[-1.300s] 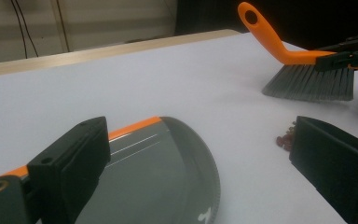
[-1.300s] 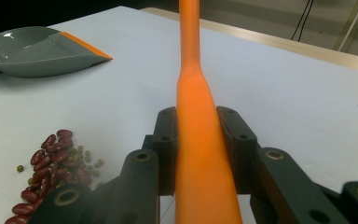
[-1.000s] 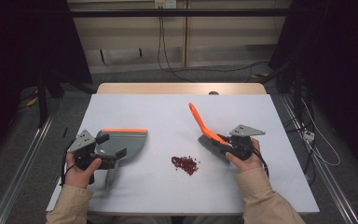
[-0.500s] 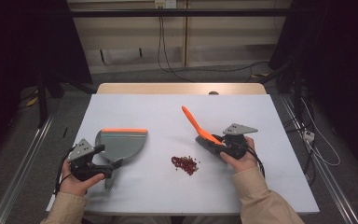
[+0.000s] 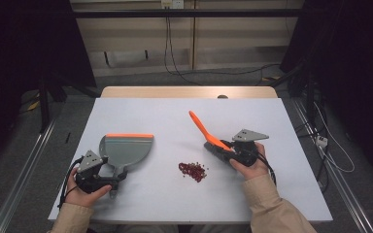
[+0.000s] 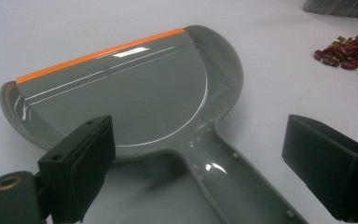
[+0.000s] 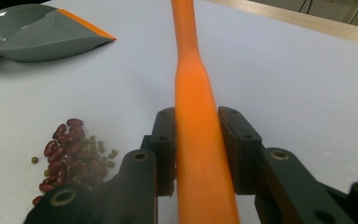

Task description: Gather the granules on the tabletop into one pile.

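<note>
Left gripper: at the near left of the table, held low in the person's left hand; in the left gripper view its two black jaws stand wide apart, one on each side of the dustpan's handle, and the pads are clear of it; the jaws have just been closing a little, with the handle between them and not gripped
Dustpan: grey, with an orange strip along its front lip; it lies flat on the table, lip turned away from the person and handle pointing back toward the left gripper
Right gripper: at the near right, in the person's right hand; its jaws are clamped on the orange brush handle, one pad pressed against each side
Brush handle: orange, slanting up and to the left from the right gripper, its far end lifted above the table; in the right gripper view it runs straight up between the jaws
Beans: a small heap of dark red beans with a few little green ones mixed in, lying loose on the table between the two grippers, to the right of the dustpan and just beside the right gripper
Table: white top, with a wooden strip along its far edge
</note>
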